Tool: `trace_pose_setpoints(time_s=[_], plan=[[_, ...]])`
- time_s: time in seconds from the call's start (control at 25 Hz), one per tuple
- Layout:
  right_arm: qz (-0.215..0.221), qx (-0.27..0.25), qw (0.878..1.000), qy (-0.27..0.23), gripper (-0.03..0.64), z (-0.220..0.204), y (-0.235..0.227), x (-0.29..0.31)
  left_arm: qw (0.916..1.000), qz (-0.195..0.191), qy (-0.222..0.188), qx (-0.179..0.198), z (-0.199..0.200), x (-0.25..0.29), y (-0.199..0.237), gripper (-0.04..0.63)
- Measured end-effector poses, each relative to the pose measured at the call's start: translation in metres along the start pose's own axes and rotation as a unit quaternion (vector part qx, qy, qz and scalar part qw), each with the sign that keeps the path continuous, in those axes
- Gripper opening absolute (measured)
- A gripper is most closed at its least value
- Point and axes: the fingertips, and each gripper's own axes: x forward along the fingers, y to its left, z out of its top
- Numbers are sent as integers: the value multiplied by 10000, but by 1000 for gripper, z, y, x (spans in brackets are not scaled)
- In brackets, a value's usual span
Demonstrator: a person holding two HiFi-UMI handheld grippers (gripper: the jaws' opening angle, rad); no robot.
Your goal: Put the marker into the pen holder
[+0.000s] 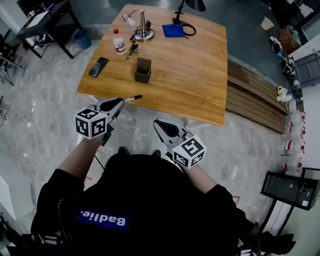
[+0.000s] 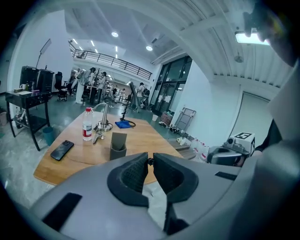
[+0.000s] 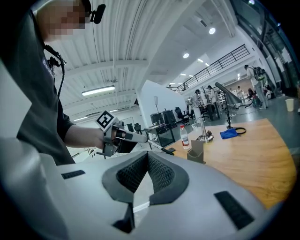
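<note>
In the head view my left gripper (image 1: 121,101) is shut on a black marker (image 1: 134,98), which pokes out to the right just over the near edge of the wooden table (image 1: 200,75). The dark grey pen holder (image 1: 142,70) stands upright on the table a little beyond the marker tip. From the left gripper view the marker (image 2: 150,161) shows end-on between the pads, with the pen holder (image 2: 118,146) straight ahead. My right gripper (image 1: 156,122) hangs shut and holds nothing, off the table's near edge. In the right gripper view its jaws meet, and the left gripper (image 3: 125,136) with the marker (image 3: 158,148) shows at the left.
On the table lie a black phone (image 1: 98,66), a small bottle (image 1: 119,42), a metal cone stand (image 1: 143,25), a blue cloth (image 1: 173,30) and a black desk lamp (image 1: 192,5). A wooden bench (image 1: 255,102) runs along the table's right side.
</note>
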Motion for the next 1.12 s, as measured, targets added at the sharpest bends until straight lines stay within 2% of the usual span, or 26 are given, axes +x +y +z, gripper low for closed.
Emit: trace_pose_setpoints(time_s=[0.16,0.32,0.56,0.8,1.12], plan=[[45,55,10000,-7,5,-4,-8,-9,9999,96,139,13,17,14,9,41],[133,72,9999,57,6,-6,-9,-8,9989,74,465,54,24,31,22,41],[5,46,9999,158,6,-3,-20,7,9963,-167,819,-220,33,59,56,41],[-208,125,9996,172,5,10,-34,41,9927,-322,1062,-463,46,84,100,41],[-524,226,9983,144,5,32,-52,107,9861,-660,1474,-382,52,113,151,41]])
